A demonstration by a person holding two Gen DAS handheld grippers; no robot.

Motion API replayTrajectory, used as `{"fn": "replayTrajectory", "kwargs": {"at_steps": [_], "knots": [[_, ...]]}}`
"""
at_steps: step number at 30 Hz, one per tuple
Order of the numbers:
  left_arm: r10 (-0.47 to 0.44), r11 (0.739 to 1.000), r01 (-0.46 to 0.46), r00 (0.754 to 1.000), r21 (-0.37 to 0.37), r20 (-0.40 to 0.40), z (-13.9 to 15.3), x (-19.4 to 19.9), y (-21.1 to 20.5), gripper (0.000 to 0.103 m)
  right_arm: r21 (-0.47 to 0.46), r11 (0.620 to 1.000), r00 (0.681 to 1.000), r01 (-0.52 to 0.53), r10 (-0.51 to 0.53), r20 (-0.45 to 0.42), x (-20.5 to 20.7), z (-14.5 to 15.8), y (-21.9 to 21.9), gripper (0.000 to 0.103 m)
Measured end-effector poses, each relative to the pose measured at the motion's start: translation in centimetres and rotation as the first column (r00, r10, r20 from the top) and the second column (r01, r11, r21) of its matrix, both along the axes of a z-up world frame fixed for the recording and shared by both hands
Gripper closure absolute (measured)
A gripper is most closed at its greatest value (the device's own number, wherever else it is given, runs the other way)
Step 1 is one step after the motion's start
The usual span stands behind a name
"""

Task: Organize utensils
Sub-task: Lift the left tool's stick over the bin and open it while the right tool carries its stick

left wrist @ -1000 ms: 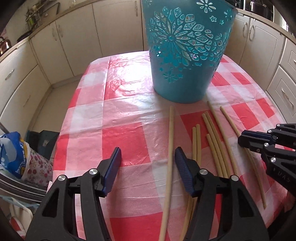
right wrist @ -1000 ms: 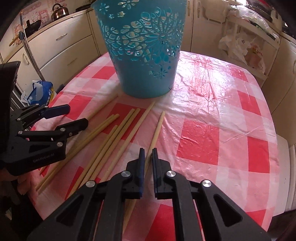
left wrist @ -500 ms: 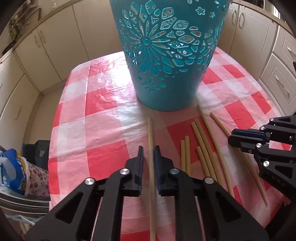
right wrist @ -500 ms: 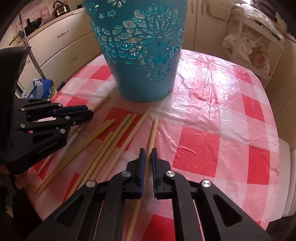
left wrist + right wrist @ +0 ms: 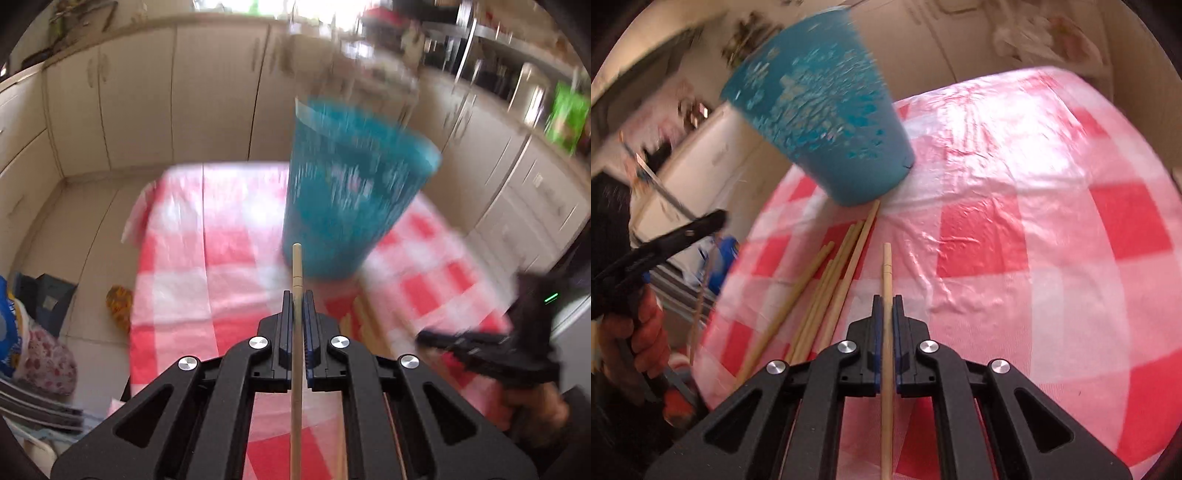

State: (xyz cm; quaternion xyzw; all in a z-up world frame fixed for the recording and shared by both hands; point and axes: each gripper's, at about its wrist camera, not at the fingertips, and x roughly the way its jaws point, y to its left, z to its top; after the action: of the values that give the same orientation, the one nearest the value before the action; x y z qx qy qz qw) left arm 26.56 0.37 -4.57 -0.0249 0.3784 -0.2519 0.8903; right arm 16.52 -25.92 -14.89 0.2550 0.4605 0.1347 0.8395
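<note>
My left gripper (image 5: 296,301) is shut on a wooden chopstick (image 5: 296,269) and holds it in the air above the table, pointing at the teal cut-out basket (image 5: 347,195). My right gripper (image 5: 886,304) is shut on another chopstick (image 5: 887,269), also lifted clear of the cloth. Several loose chopsticks (image 5: 827,284) lie on the red-and-white checked tablecloth (image 5: 1015,229) left of the right gripper, in front of the basket (image 5: 827,125). The right gripper shows in the left wrist view (image 5: 480,343); the left gripper shows in the right wrist view (image 5: 665,243).
Cream kitchen cabinets (image 5: 147,92) surround the table. Bags and a dark box (image 5: 44,299) stand on the floor to the left of the table. Both views are blurred by motion.
Both grippers have risen from the table, each with a chopstick clamped in it. The left gripper closed on its chopstick about half a second ago. The basket now looks farther off.
</note>
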Motion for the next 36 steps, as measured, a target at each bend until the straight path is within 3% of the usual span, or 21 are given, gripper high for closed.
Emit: {"fn": "replayTrajectory", "kwargs": {"at_steps": [5, 9, 14, 17, 21, 28, 36], "knots": [[0.071, 0.974, -0.022, 0.975, -0.226, 0.211, 7.9, 0.1, 2.1, 0.098, 0.084, 0.992, 0.996, 0.091, -0.093, 0.015, -0.5, -0.2, -2.1, 0.097], [0.124, 0.945, -0.017, 0.943, -0.327, 0.309, 11.5, 1.6, -0.1, 0.098, 0.080, 0.991, 0.994, 0.104, -0.106, 0.019, -0.5, 0.0, -2.2, 0.097], [0.239, 0.910, -0.057, 0.882, -0.411, 0.407, 14.7, 5.0, -4.2, 0.098, 0.064, 0.994, 0.996, 0.086, -0.087, 0.021, -0.3, 0.1, -1.9, 0.097], [0.294, 0.906, -0.099, 0.848, -0.412, 0.441, 15.3, 6.7, -7.0, 0.098, 0.063, 0.994, 0.996, 0.088, -0.090, 0.026, -0.3, 0.0, -1.9, 0.097], [0.318, 0.906, -0.140, 0.848, -0.399, 0.425, 13.9, 8.6, -9.4, 0.098, 0.065, 0.993, 0.994, 0.100, -0.102, 0.030, -0.4, 0.1, -1.9, 0.097], [0.317, 0.923, -0.193, 0.871, -0.333, 0.374, 9.8, 9.9, -10.1, 0.098, 0.068, 0.993, 0.995, 0.098, -0.100, 0.025, -0.4, 0.1, -2.0, 0.097], [0.247, 0.958, -0.172, 0.902, -0.230, 0.354, 7.2, 8.6, -9.5, 0.098, 0.066, 0.992, 0.994, 0.103, -0.105, 0.025, -0.4, 0.1, -2.1, 0.097]]}}
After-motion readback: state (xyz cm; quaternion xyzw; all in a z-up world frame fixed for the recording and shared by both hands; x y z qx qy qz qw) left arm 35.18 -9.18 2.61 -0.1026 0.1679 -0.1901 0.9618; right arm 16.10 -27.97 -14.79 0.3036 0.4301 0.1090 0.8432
